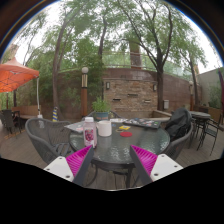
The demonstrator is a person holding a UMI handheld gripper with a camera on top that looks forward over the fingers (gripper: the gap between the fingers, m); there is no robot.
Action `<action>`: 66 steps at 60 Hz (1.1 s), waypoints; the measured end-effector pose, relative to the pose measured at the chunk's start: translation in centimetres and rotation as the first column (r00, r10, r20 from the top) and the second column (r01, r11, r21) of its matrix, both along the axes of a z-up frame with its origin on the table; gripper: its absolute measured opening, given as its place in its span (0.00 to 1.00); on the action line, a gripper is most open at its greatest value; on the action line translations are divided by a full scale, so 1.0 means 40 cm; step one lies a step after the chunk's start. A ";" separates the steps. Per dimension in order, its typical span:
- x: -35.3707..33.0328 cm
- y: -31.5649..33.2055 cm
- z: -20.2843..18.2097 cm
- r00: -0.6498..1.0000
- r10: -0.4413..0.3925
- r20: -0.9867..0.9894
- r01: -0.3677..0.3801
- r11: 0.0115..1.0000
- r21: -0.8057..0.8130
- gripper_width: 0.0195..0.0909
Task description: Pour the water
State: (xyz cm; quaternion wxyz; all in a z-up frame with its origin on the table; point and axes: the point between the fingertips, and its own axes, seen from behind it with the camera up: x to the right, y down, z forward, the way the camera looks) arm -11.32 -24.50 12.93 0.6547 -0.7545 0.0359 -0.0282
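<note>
A clear bottle with a pink label and white cap (90, 132) stands upright on a round glass patio table (118, 144), toward its left side. A white cup with a red top (104, 127) stands just right of the bottle, and a small pink cup (125, 130) sits further right. My gripper (112, 161) hangs in front of the table's near edge, open, its magenta pads (80, 160) spread wide with nothing between them. The bottle lies beyond the left finger.
Dark metal chairs (45, 137) ring the table; a black bag (180, 123) rests on the right chair. Papers (150, 123) lie on the far side. An orange umbrella (14, 75) stands at the left, with a brick wall (130, 92) and trees behind.
</note>
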 end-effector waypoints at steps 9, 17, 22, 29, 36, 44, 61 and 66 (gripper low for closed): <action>-0.022 0.033 0.004 1.000 0.026 0.012 -0.026 1.000 0.018 0.90; -0.079 0.104 -0.007 0.998 0.061 -0.013 -0.060 0.998 0.033 0.90; -0.132 0.178 -0.018 0.996 0.089 -0.007 -0.088 0.995 0.041 0.90; -0.198 0.317 -0.035 0.995 0.088 0.048 -0.091 0.994 0.055 0.91; -0.235 0.462 -0.055 0.995 0.044 0.088 -0.050 0.996 0.073 0.90; -0.223 0.595 -0.101 0.997 -0.035 0.074 0.031 0.998 0.061 0.90; -0.250 0.676 -0.117 0.996 0.011 0.090 -0.014 0.999 0.036 0.37; -0.290 0.679 -0.122 0.994 0.068 0.083 -0.070 0.997 0.025 0.33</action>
